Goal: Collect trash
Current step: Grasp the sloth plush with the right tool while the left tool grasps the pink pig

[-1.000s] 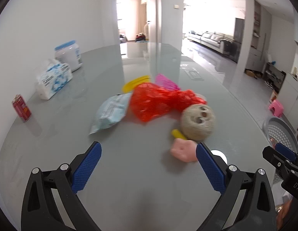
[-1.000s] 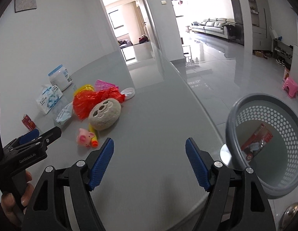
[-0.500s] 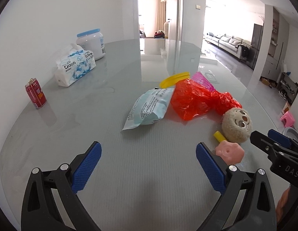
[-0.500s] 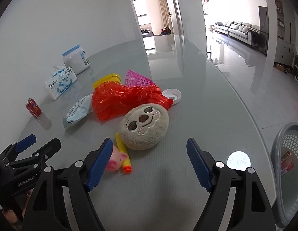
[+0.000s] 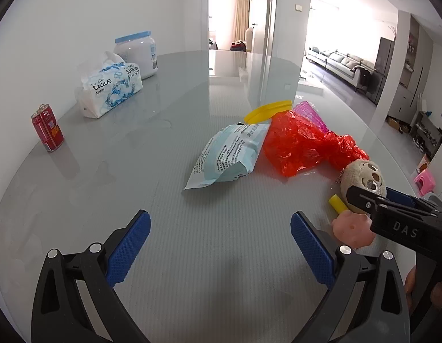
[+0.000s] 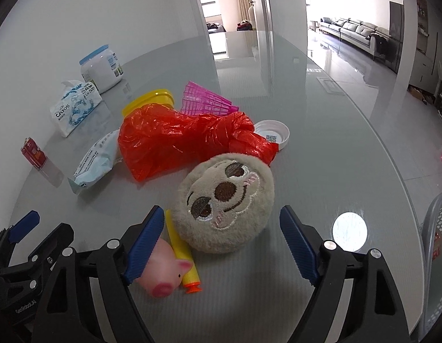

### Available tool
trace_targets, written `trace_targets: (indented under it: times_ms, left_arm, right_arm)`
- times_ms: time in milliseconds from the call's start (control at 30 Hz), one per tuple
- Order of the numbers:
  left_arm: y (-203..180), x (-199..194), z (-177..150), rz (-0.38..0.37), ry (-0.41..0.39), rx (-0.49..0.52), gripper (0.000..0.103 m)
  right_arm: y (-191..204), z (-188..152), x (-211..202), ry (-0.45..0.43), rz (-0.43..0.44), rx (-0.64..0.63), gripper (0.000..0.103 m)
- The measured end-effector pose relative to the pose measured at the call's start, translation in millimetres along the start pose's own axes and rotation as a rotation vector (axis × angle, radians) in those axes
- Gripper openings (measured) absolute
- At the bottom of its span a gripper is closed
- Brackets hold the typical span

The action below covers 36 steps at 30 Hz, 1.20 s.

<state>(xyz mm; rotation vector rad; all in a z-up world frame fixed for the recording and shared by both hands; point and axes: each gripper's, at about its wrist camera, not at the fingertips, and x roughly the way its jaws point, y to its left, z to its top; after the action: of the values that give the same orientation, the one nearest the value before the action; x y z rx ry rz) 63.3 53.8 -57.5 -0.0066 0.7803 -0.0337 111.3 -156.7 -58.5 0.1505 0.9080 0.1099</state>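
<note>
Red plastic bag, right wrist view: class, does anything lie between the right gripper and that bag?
Yes. The round plush toy lies directly between the open right gripper and the red plastic bag, touching the bag's near edge. A pink pig toy and yellow foam dart sit by the gripper's left finger.

Plush toy (image 6: 225, 203) lies before the plastic bag (image 6: 181, 140), pouch (image 6: 95, 163) left, cap (image 6: 271, 133) right
</note>
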Motion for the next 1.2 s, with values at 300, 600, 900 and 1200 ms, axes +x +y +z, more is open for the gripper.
trace_targets:
  times_ms: [300, 600, 900, 1200]
  left_arm:
    - [-3.9, -0.1, -0.3, -0.011, 0.008, 0.009, 0.096]
    - [-27.6, -1.8, -2.3, -0.071, 0.032, 0.038, 0.096]
    - [-71.2, -2.7, -7.6, -0.152, 0.064, 0.093, 0.097]
    - [-100.7, 10.3, -9.3, -0.192, 0.116, 0.122, 0.097]
  right_arm:
    - [-2.2, 0.6, 0.0, -0.012, 0.021, 0.0, 0.06]
    - [-33.8, -14.4, -31.6, -0.076, 0.069, 0.097, 0.058]
    - [-64.1, -41.7, -64.0, -0.126, 0.027, 0.141, 0.058]
    - [-82.2, -56.0, -74.3, -0.14, 0.035, 0.178, 0.058]
